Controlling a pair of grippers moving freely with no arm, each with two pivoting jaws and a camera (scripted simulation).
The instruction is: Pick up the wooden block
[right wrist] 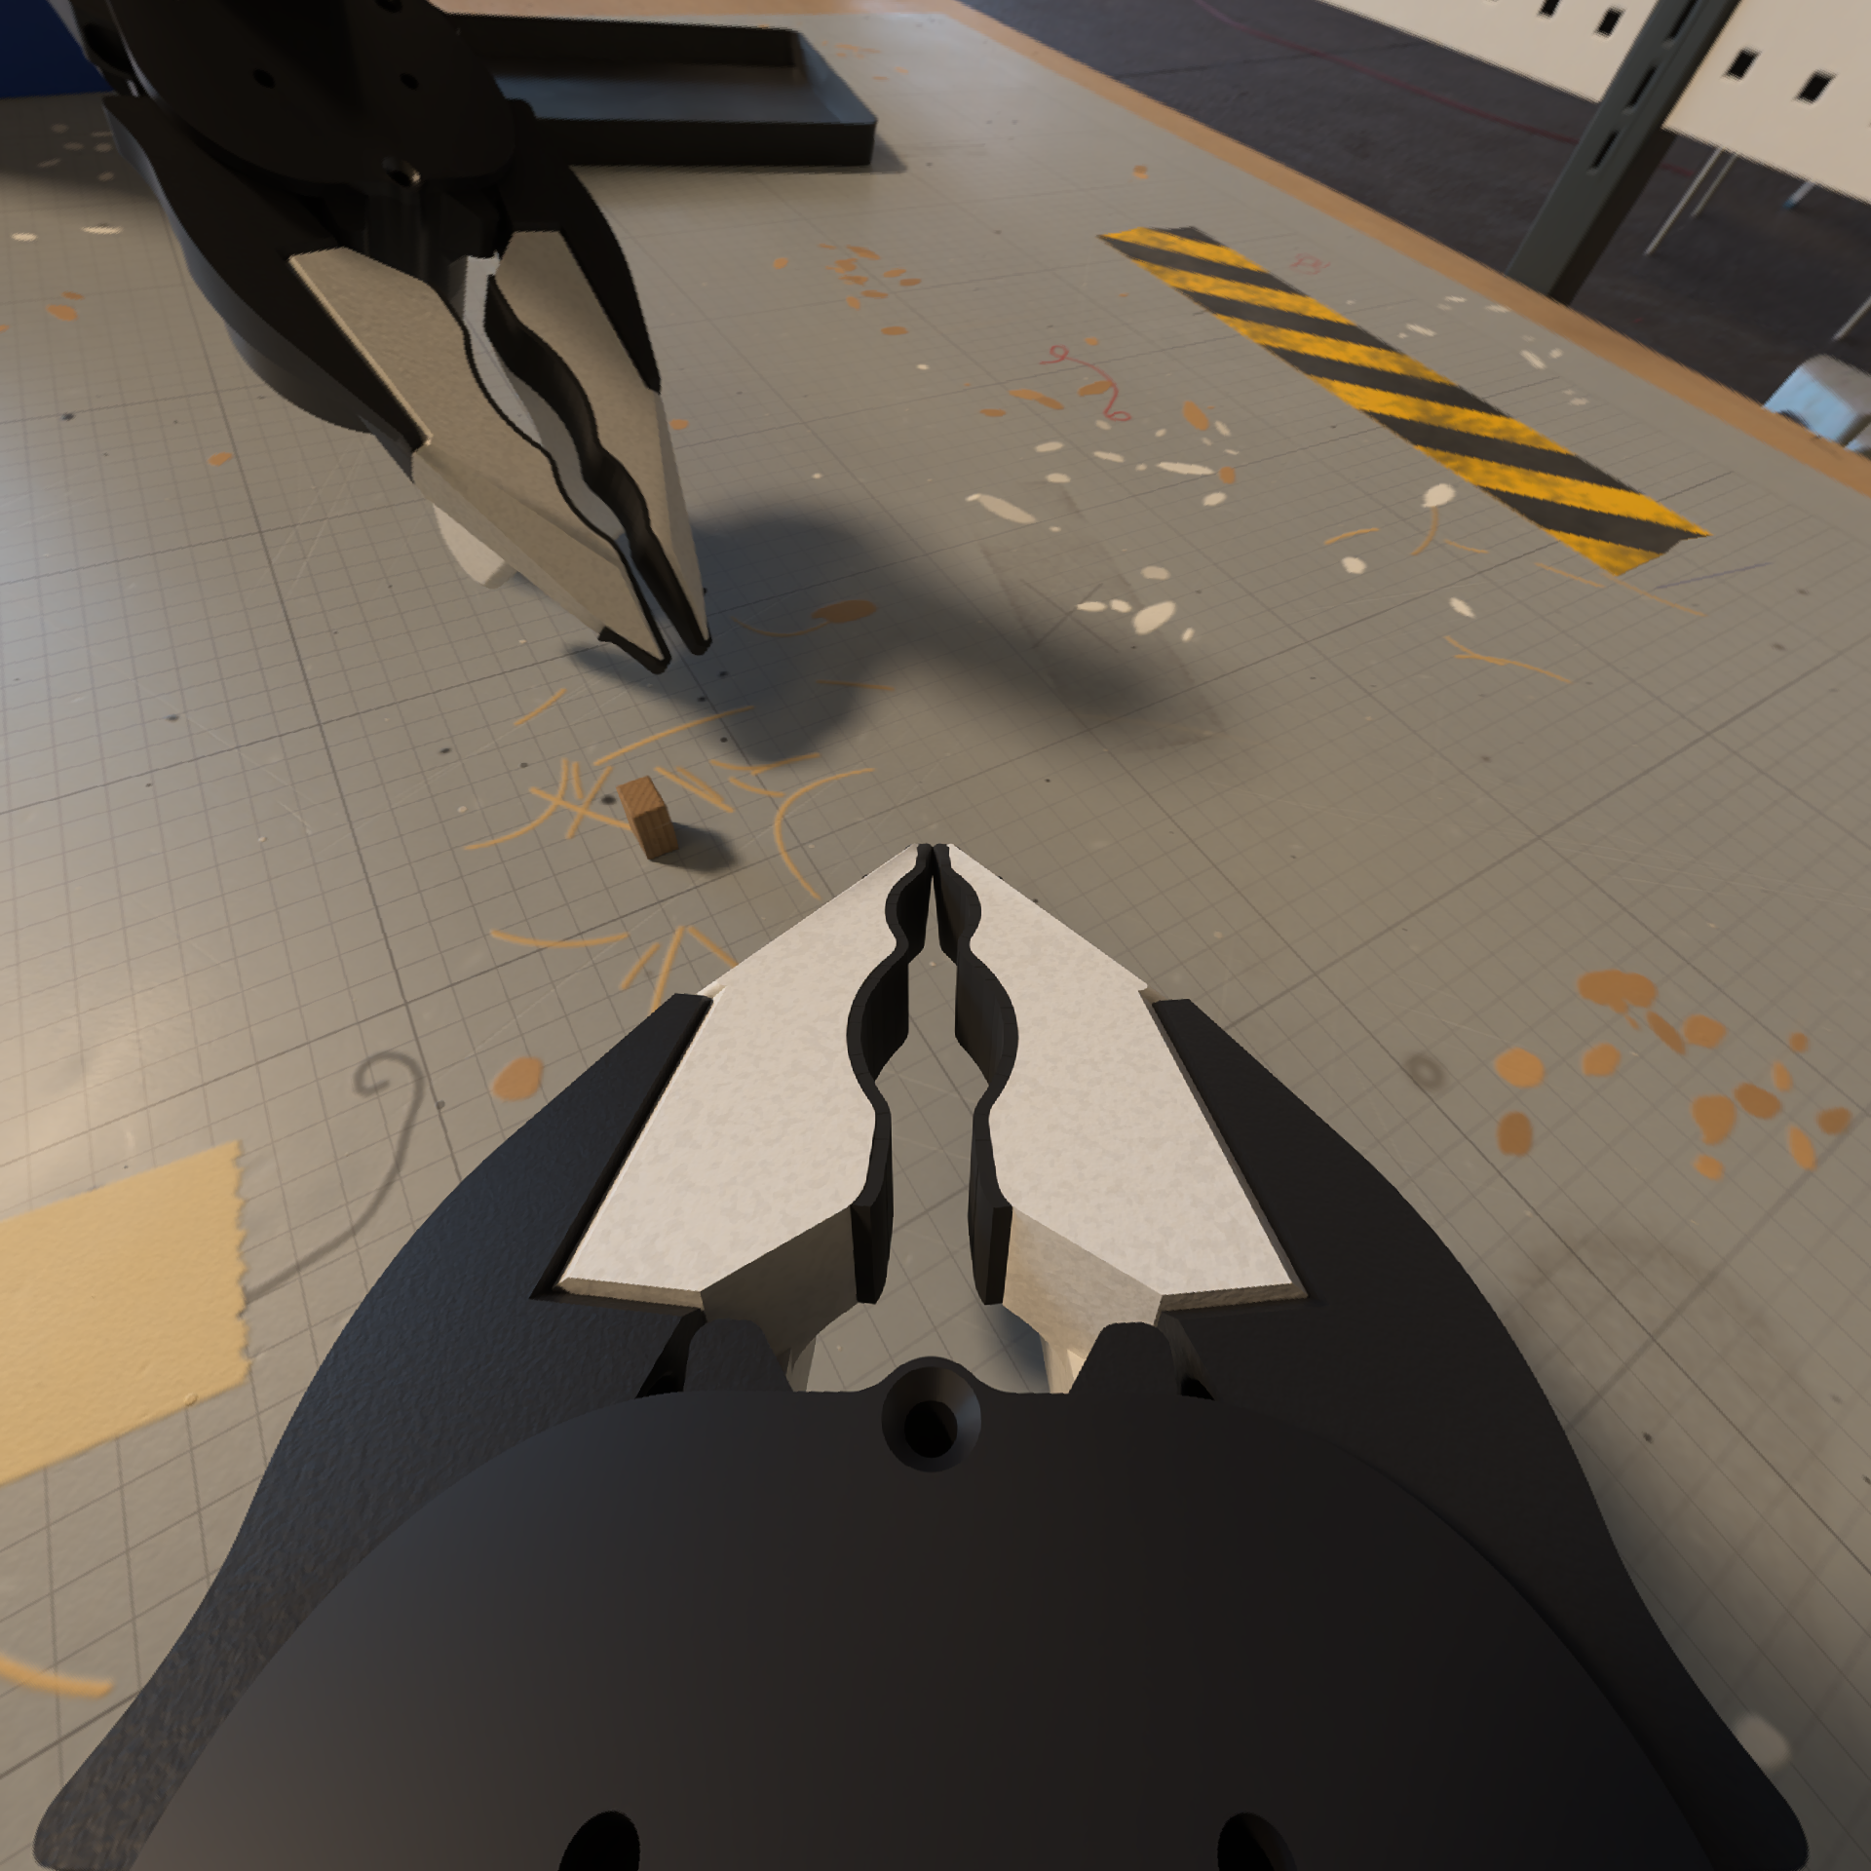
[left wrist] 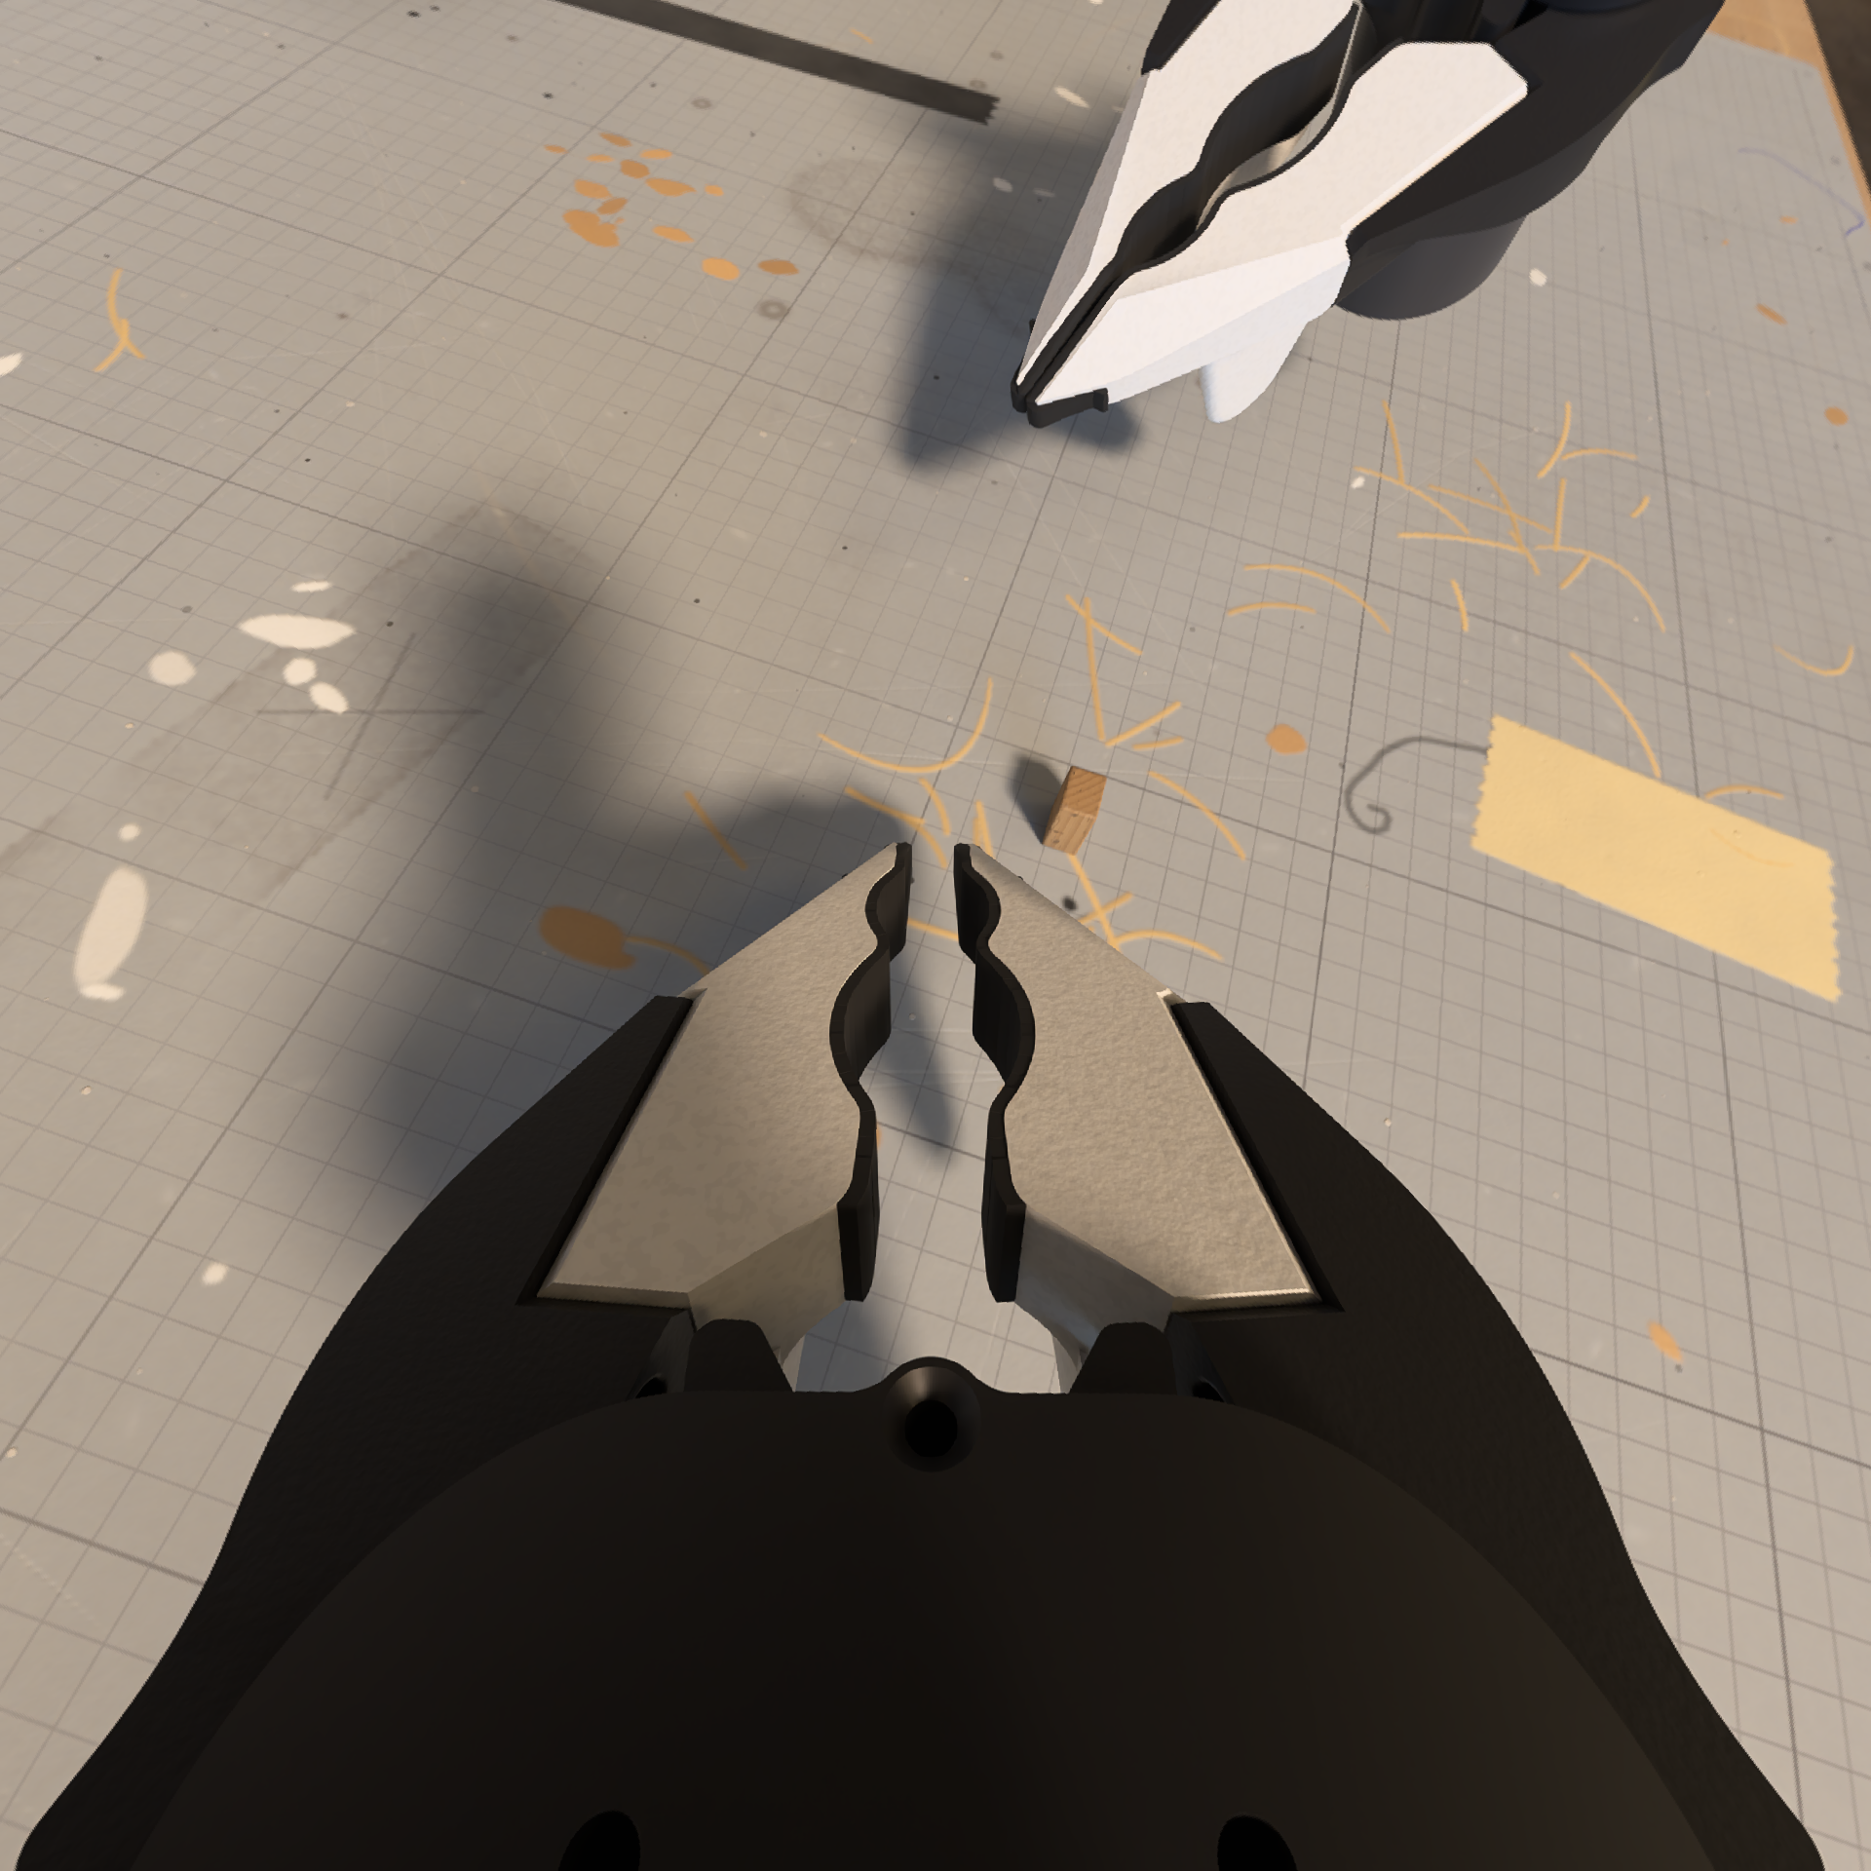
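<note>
A small wooden block point(left wrist: 1071, 808) stands on the grey grid mat, just ahead and right of my left gripper point(left wrist: 932, 859). The left gripper's fingers are a narrow gap apart and hold nothing; it hovers above the mat. In the right wrist view the block point(right wrist: 648, 815) lies ahead and left of my right gripper point(right wrist: 931, 853), whose fingertips touch, shut and empty. The left gripper point(right wrist: 676, 648) shows there beyond the block, tips pointing down. The right gripper point(left wrist: 1053, 400) shows in the left wrist view, far beyond the block, shut.
A pale yellow tape patch point(left wrist: 1660, 861) lies right of the block. A black shallow tray point(right wrist: 709, 111) stands at the far end of the mat. A yellow-black striped tape point(right wrist: 1397, 395) lies near the wooden table edge point(right wrist: 1316, 192). Paint spots and wood shavings mark the mat.
</note>
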